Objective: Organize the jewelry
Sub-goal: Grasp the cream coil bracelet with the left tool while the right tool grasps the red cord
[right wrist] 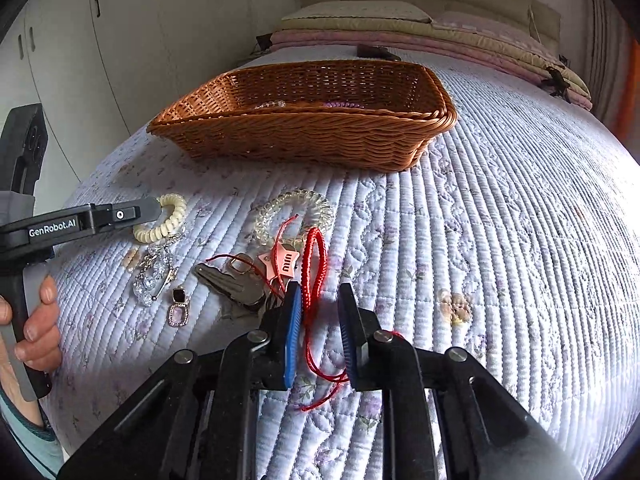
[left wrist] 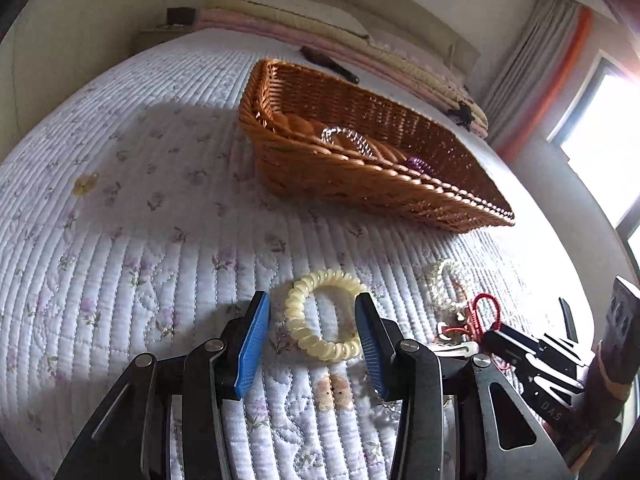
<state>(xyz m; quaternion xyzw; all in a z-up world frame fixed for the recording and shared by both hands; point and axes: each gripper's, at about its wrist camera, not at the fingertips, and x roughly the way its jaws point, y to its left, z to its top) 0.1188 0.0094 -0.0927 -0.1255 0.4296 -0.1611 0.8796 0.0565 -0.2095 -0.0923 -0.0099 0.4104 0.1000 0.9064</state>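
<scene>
In the left wrist view my left gripper [left wrist: 312, 300] stands open low over the quilt. A cream spiral hair tie [left wrist: 320, 316] lies between its blue pads, its right edge at the right pad and a gap at the left one. My right gripper [right wrist: 321, 286] is open by a narrow gap, with a red cord bracelet [right wrist: 314, 264] lying on the quilt between its pads; no pad presses on it. A wicker basket [right wrist: 304, 140] stands farther up the bed and holds a clear bead bracelet [left wrist: 348, 140] and a purple hair tie [left wrist: 420, 166].
Between the grippers lie a clear spiral hair tie [right wrist: 294, 216], keys [right wrist: 236, 280] with a pink star tag [right wrist: 282, 260], a crystal piece [right wrist: 154, 272] and a black square earring [right wrist: 179, 304]. A hand [right wrist: 36, 320] grips the left tool. Folded blankets [right wrist: 400, 40] lie behind the basket.
</scene>
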